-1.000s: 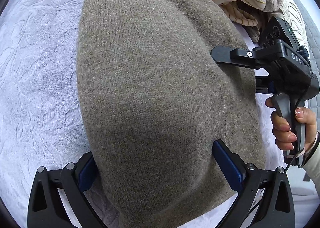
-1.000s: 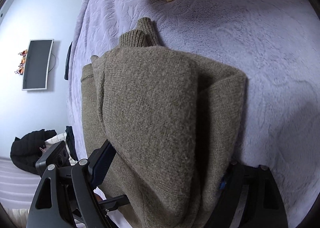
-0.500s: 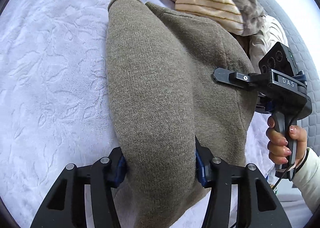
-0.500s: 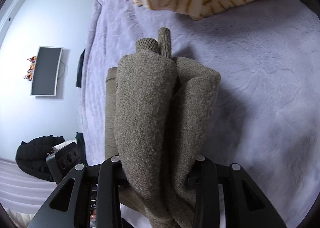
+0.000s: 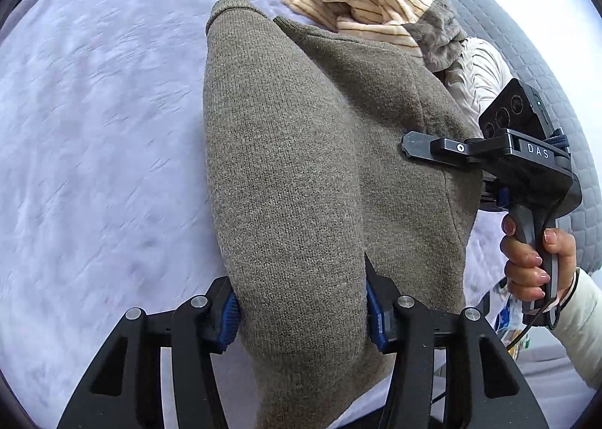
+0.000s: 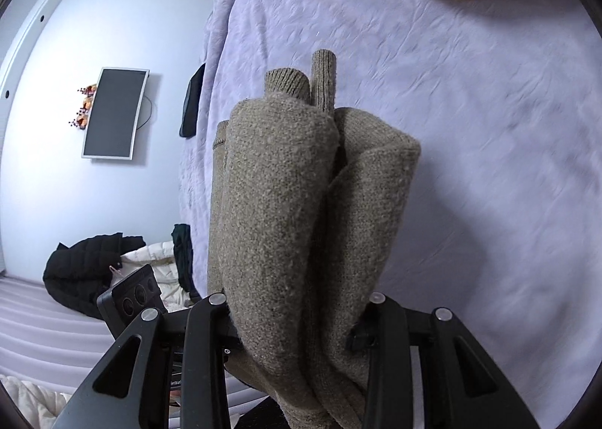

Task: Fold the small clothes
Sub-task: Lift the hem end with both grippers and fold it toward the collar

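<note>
A pale lilac bedspread (image 5: pixel 94 128) covers the bed, its embossed plush serving as the folding surface, and beyond its far edge in the right wrist view there's a white wall with a dark wall-mounted screen (image 6: pixel 113 113) and a black padded jacket (image 6: pixel 82 271) slumped on the floor side. Over to the left claw (image 5: pixel 301 310): its blue pads are pinched on a thick bunch of the olive-brown knitted sweater (image 5: pixel 286 165), jaws at a middling width simply because the folded knit fills the gap. The sweater is lifted, draped away from the claw toward the bed, ribbed hem (image 5: pixel 229 5) at the far end. Moving right, the right claw (image 5: pixel 408 143) bites the same garment along its other side, a hand (image 5: pixel 526 259) wrapped round the handle. From its own camera the right claw (image 6: pixel 297 323) is clamped on several layers of knit, two ribbed cuffs (image 6: pixel 323 79) poking out beyond the bundle. Two grips on opposite sides, I'd say, so the layers stay together while the piece is carried over for the next fold. At far right, a heap of cream striped clothing (image 5: pixel 376 0) waits its turn, well clear of the working patch.
</note>
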Demonstrator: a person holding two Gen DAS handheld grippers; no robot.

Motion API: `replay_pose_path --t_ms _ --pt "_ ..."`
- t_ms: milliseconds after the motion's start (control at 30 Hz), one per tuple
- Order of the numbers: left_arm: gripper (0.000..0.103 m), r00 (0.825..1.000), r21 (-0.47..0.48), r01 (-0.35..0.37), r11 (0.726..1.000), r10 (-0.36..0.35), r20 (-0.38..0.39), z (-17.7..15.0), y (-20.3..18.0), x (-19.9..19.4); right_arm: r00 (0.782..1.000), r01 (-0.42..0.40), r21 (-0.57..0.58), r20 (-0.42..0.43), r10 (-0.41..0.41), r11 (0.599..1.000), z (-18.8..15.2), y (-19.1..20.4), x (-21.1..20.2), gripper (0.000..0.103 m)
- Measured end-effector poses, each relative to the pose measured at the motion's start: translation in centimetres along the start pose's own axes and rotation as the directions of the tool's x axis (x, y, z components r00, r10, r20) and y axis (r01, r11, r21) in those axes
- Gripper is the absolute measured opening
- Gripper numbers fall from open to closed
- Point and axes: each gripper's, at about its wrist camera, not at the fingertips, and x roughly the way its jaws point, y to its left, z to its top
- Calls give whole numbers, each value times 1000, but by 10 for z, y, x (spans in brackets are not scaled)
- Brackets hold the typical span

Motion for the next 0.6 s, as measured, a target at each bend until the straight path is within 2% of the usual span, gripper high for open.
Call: replay_pose_path --t_ms 100,267,333,433,500,567,600 --pt "54 1000 -6 -23 1000 23 -18 -26 18 -16 1000 -7 -5 -20 7 1000 -24 12 22 38" --pt "55 994 -16 -93 996 92 -59 -62 54 -16 998 -15 29 -55 17 999 -54 9 66 38" --pt "55 989 -31 -132 991 129 -77 -71 68 -8 997 23 36 -73 -20 999 -61 1 85 38" --pt "64 989 -71 -139 988 134 -70 -80 84 -9 986 146 28 -85 -143 989 -64 -14 105 40" --pt "64 991 -80 -124 989 120 -53 -83 87 -16 981 186 48 -70 -182 981 -63 -25 105 52" --pt "64 991 -64 -127 990 124 -38 -85 85 -25 972 234 65 -44 -232 970 -62 -32 97 61" --pt "64 991 -52 -133 990 132 -31 -86 82 -29 961 278 57 -28 -277 959 -61 -31 91 62"
